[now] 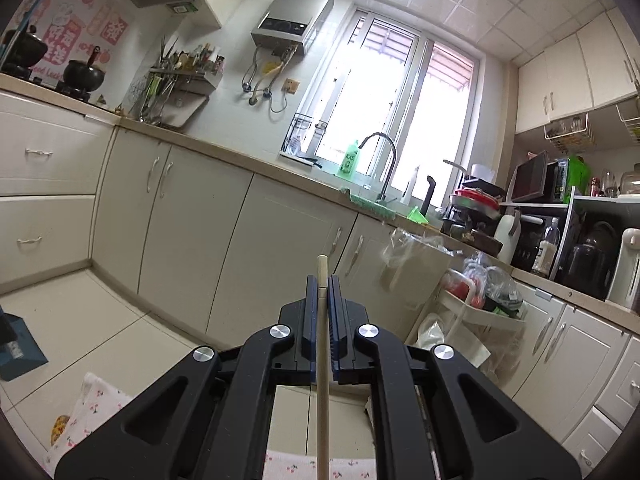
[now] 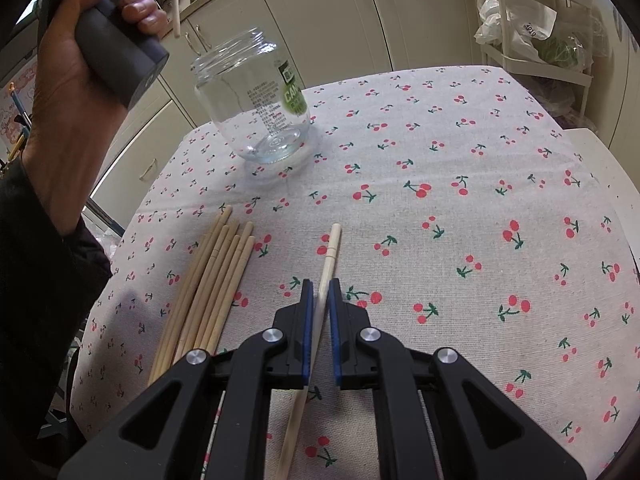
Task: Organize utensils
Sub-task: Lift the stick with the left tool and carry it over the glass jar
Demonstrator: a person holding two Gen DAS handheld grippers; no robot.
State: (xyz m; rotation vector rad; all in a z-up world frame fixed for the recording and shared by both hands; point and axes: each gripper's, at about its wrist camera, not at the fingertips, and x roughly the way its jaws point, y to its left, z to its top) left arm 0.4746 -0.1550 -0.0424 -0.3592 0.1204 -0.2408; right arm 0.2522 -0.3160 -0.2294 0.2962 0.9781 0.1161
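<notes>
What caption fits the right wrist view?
Right gripper holds a chopstick beside the bundle; jar empty.

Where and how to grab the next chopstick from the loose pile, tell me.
Take the rightmost chopstick of the pile near its far end, coming from above with the fingers across its length. It lies flat on the cherry-print cloth, and its right side is free, so probably only one finger must wedge against a neighbour.

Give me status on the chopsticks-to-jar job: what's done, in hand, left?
Done: nothing yet; the clear glass jar on the cherry-print tablecloth looks empty.
In hand: the left gripper is shut on one pale wooden chopstick, whose end hangs near the jar mouth. The right gripper is shut on another light chopstick.
Left: both held sticks, plus the bundle of wooden chopsticks lying on the cloth.
</notes>
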